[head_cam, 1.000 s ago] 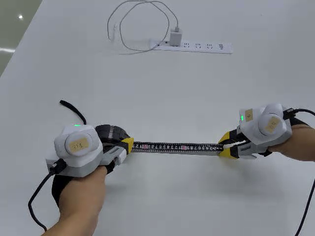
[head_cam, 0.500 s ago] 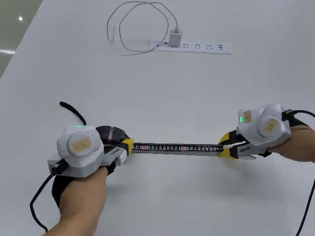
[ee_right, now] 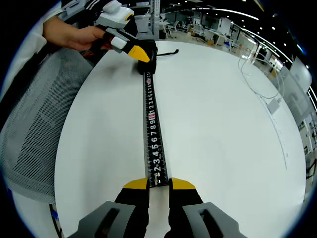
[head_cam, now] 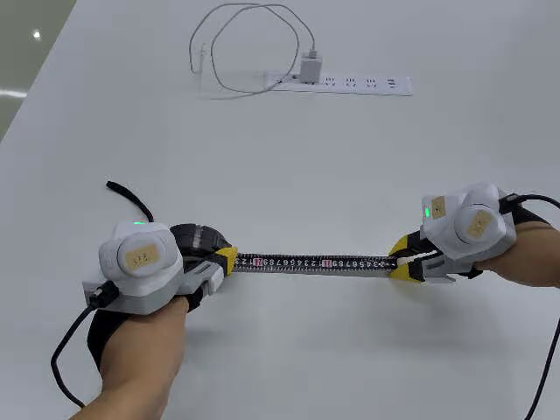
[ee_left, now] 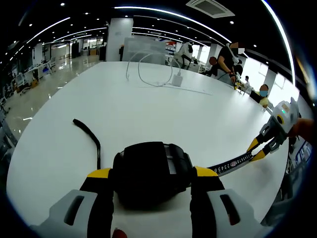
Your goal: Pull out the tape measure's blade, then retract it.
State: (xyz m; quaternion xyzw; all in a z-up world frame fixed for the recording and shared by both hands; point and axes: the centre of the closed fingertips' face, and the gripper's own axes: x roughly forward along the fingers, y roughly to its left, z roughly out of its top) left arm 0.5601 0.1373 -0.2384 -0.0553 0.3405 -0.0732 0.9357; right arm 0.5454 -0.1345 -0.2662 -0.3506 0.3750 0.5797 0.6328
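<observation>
L hand-held gripper (ee_left: 152,174) is clamped on the rounded black tape measure case (head_cam: 199,238), a yellow-tipped jaw on either side. The case rests on the smooth white desk (head_cam: 306,166). A thin black strap (head_cam: 129,198) curls just behind it. The flat blade (head_cam: 315,262), w/ printed numerals, runs from the case across to R hand-held gripper (head_cam: 401,259), whose jaws pinch its end. Well beyond both: white power strip (head_cam: 350,83), plugged-in charger (head_cam: 312,66), looped cable (head_cam: 236,44).

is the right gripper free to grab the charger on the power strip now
Probably not: the right gripper is shut on the blade; nothing on the table blocks the way to the charger.
</observation>
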